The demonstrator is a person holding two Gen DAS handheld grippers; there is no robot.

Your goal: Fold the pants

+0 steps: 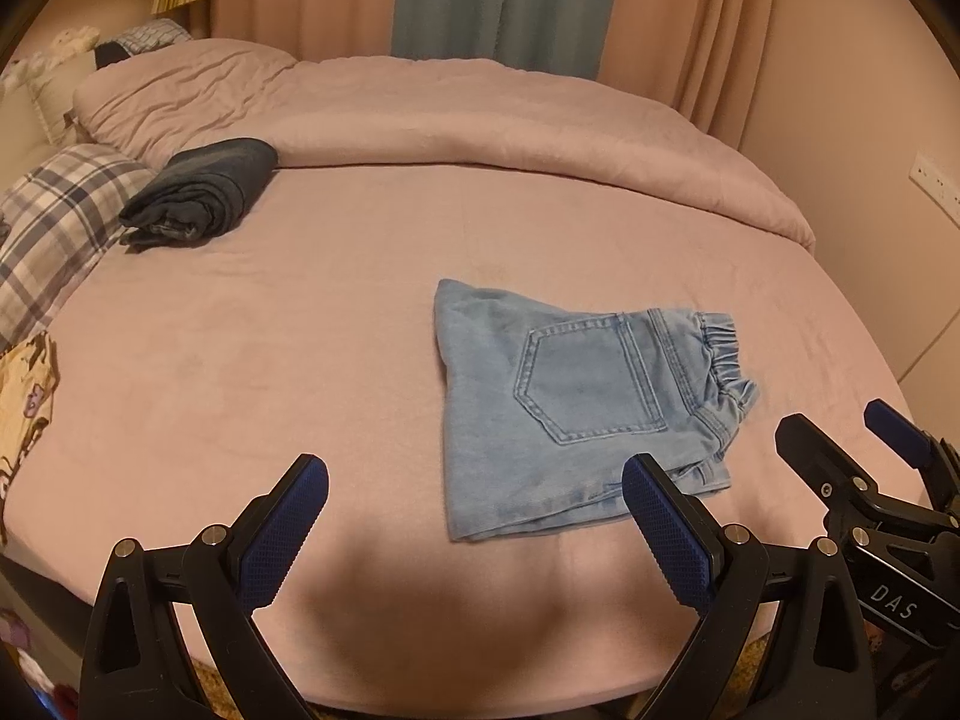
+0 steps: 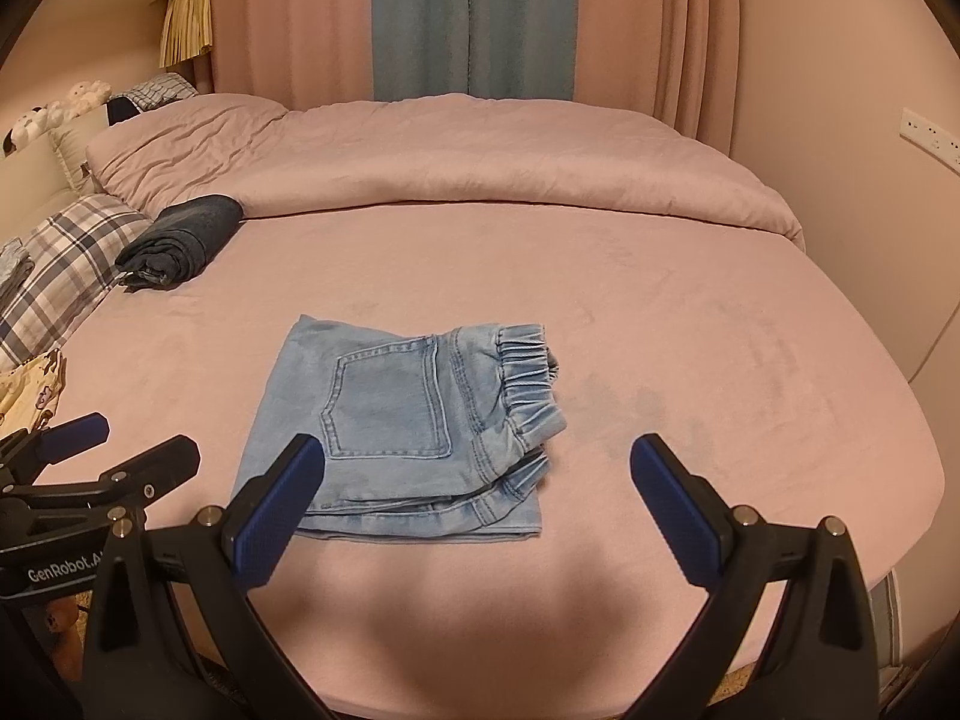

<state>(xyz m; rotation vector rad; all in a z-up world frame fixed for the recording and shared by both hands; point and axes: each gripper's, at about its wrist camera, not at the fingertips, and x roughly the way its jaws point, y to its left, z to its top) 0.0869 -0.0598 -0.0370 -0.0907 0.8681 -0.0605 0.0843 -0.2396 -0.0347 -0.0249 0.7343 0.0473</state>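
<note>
The light denim pants (image 2: 408,420) are seen lying folded into a compact stack on the bed (image 2: 720,360), waistband to the right. Both the left gripper (image 1: 474,531) and right gripper (image 2: 477,504) are held above, jaws spread and empty. Folding is judged finished; at most a final smoothing is called for

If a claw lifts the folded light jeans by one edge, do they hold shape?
Probably not: the light jeans are soft stacked layers, so they would likely droop and unfold. The elastic waistband looks bulkier, so that end may sag first. Rolling seems unlikely.
</note>
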